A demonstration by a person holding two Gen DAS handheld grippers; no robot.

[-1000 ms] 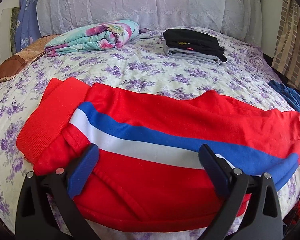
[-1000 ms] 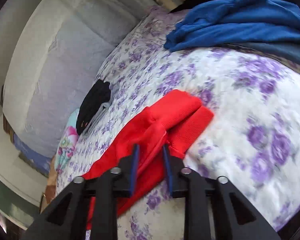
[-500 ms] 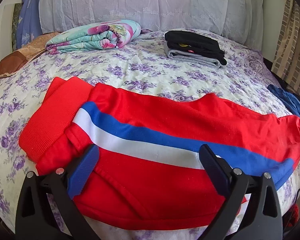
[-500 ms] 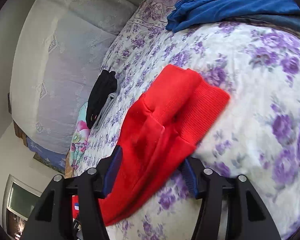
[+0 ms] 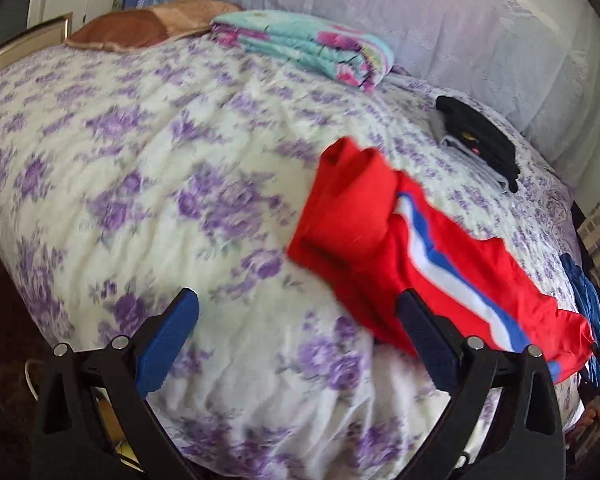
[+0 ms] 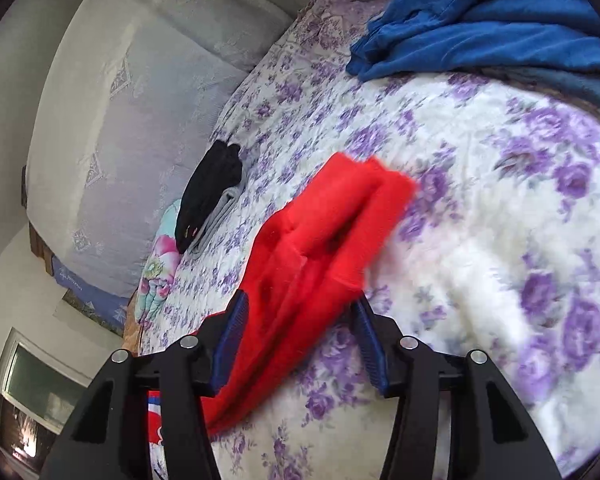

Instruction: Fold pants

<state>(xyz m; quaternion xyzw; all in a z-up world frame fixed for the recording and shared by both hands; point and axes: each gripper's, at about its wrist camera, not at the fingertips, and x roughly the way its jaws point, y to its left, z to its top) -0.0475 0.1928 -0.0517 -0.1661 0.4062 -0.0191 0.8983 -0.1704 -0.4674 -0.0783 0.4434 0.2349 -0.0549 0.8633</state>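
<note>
Red pants (image 5: 384,240) with a blue and white side stripe lie folded lengthwise on a purple-flowered bedspread (image 5: 160,160). In the left wrist view my left gripper (image 5: 296,344) is open and empty, over bare bedspread just left of the pants' ribbed end. In the right wrist view the pants' (image 6: 316,248) other end lies between the wide-open jaws of my right gripper (image 6: 300,340). The fabric passes between the fingers, which are not closed on it.
A folded floral blanket (image 5: 308,48) and a brown cushion (image 5: 140,28) lie near the headboard. A black and grey folded stack (image 5: 480,144) sits beyond the pants. Blue clothes (image 6: 492,20) are piled at the bed's far corner.
The left gripper swung left, off the pants' middle to bare bedspread by the ribbed end. The right gripper, shut on the pants a second ago, opened and stays open around them.
</note>
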